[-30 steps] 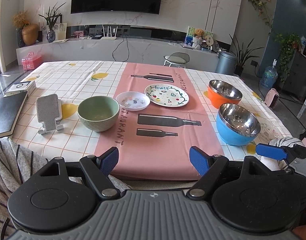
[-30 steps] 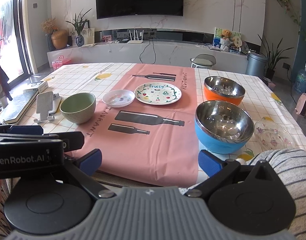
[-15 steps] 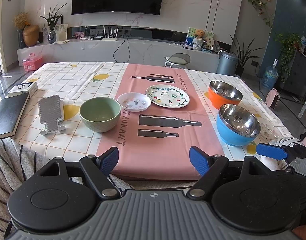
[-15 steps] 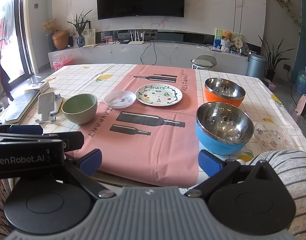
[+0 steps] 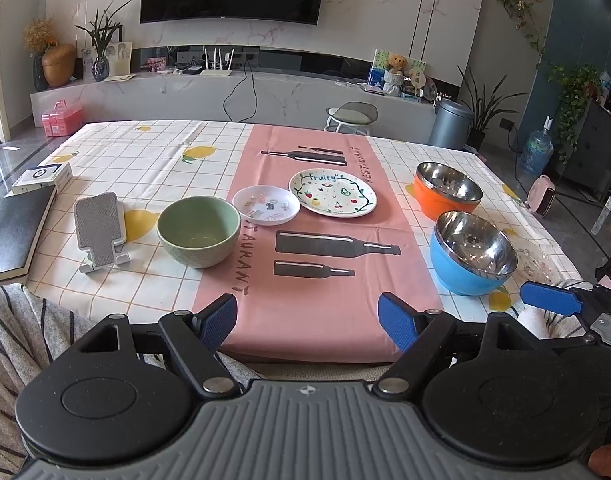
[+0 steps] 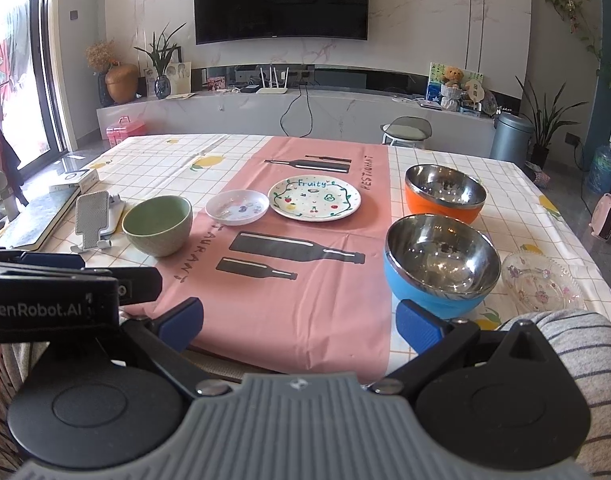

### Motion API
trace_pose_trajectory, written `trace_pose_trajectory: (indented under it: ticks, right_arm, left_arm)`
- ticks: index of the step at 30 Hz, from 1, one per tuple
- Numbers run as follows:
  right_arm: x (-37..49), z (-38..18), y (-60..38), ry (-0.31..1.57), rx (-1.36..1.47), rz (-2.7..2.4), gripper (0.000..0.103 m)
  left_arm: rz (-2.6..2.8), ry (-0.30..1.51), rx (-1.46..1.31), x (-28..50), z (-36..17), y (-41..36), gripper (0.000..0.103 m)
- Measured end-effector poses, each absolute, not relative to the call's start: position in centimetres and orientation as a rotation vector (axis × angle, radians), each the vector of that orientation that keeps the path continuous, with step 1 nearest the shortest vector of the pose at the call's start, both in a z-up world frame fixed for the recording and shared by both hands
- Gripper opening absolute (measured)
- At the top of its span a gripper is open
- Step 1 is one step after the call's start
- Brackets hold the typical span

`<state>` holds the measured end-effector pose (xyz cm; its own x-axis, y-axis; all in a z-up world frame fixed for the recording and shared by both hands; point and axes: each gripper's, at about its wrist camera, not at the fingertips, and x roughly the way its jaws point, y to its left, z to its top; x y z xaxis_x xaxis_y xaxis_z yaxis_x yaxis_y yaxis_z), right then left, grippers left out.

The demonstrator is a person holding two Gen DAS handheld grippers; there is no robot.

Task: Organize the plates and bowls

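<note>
Table [image 5: 145,160]: upright green bowl [image 5: 198,231], rim up; tools apart.

Both tools have risen a little and eased forward over the near edge of the worktop [image 5: 105,152], so the dishes sit lower in both views than a second ago. In the left view the green bowl [image 5: 198,231] has drifted toward the right. The dishes themselves have not moved, and each tool's fingers keep the same wide gap.
</note>
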<state>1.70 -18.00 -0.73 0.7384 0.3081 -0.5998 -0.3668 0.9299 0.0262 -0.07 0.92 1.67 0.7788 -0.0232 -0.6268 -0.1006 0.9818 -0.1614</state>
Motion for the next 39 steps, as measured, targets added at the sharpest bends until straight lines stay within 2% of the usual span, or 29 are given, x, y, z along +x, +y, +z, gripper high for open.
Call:
trace_pose_trajectory:
  ticks: [6, 17, 21, 31, 39]
  right_arm:
    - [2.8, 0.8, -21.0, 0.617, -0.059, 0.319, 0.100]
    - [5.5, 2.2, -31.4, 0.610, 0.083, 0.088, 0.100]
    - [6.4, 2.2, -33.7, 0.612, 0.099, 0.045, 0.100]
    - [9.4, 1.7, -34.4, 0.661, 0.129, 0.085, 0.100]
    - [13.2, -0.8, -34.4, 0.745, 0.213, 0.061, 0.100]
  left_arm:
    - [0.034, 0.651, -0.140, 0.9, 2.9, 1.1, 0.094]
    - [-0.067, 0.722, -0.140, 4.2, 3.5, 0.8, 0.090]
    - [-0.082, 0.725, -0.050, 5.6, 4.0, -0.4, 0.090]
    - [-0.183, 0.801, -0.033, 11.4, 5.1, -2.6, 0.090]
    - [-0.253, 0.910, -0.001, 15.6, 2.7, -5.6, 0.089]
